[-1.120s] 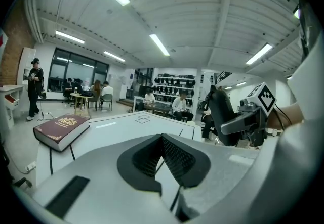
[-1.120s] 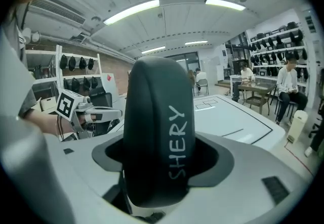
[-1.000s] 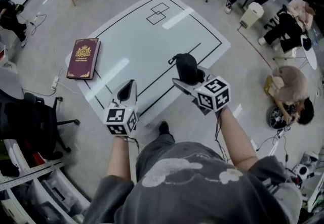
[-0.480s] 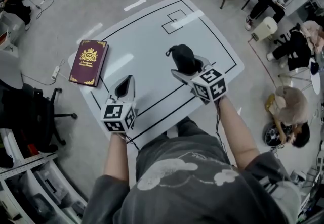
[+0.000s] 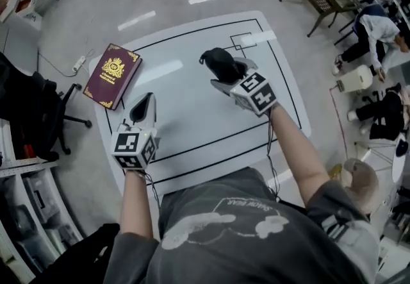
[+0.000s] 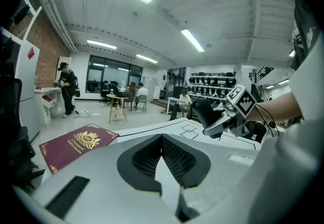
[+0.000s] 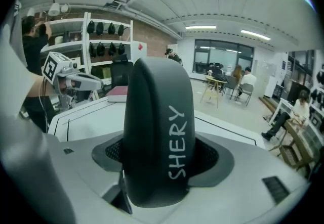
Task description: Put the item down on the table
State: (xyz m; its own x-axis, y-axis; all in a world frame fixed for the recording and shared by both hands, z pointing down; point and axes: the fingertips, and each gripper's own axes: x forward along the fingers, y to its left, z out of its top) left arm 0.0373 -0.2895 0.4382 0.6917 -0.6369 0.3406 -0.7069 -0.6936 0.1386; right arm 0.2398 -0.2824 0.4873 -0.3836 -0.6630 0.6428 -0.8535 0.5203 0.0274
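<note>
Case (image 7: 157, 117) — dark, in right gripper (image 5: 225, 77), over table (image 5: 192, 125)

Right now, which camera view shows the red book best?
The head view: the red book shows whole, cover up. The left gripper view shows it slanted and low; the right gripper view only its far, small side.

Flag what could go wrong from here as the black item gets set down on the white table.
1. The right gripper has its jaws clamped on the black item, which looks rounded. If the jaws open before it rests on the table, it could drop and roll.
2. The item stands tall on a narrow curved edge between the jaws. Set down that way, it may topple over.
</note>
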